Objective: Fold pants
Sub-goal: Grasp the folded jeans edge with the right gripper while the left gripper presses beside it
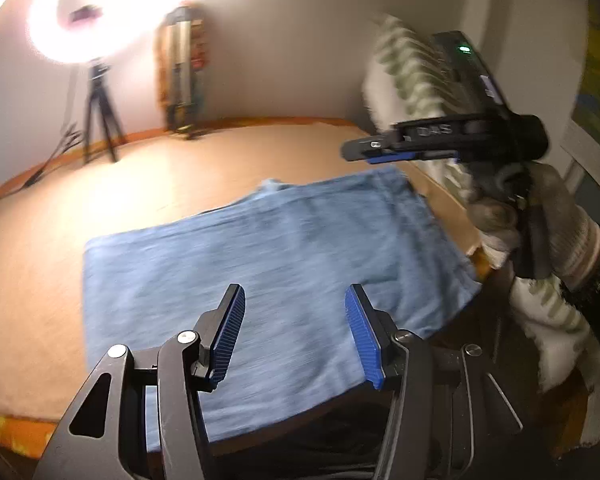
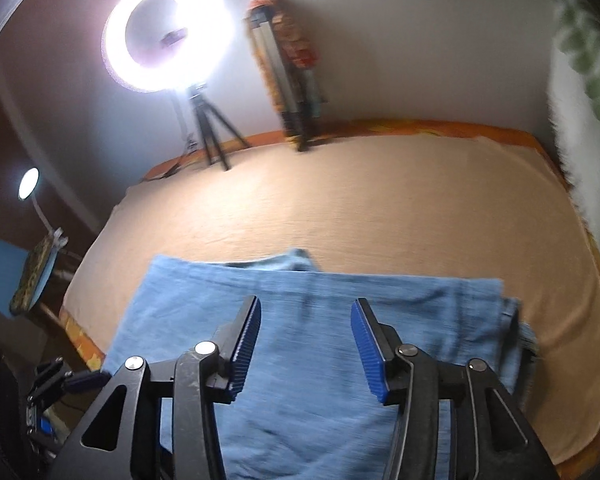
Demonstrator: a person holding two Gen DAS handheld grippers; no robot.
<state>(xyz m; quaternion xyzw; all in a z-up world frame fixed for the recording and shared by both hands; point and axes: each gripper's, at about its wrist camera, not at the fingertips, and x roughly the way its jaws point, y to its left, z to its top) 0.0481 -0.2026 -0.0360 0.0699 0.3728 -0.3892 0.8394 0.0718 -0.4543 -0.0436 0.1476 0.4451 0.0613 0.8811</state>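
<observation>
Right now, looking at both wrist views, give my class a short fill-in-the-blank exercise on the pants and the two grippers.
1. The pants lying on the bed are light ____ in colour.
2. The left gripper has its fingers ____, holding nothing.
3. The right gripper hangs above the pants with ____ between its fingers.
4. The bright round lamp by the wall is a ____ light on a tripod.

Missing words: blue; open; nothing; ring
</observation>
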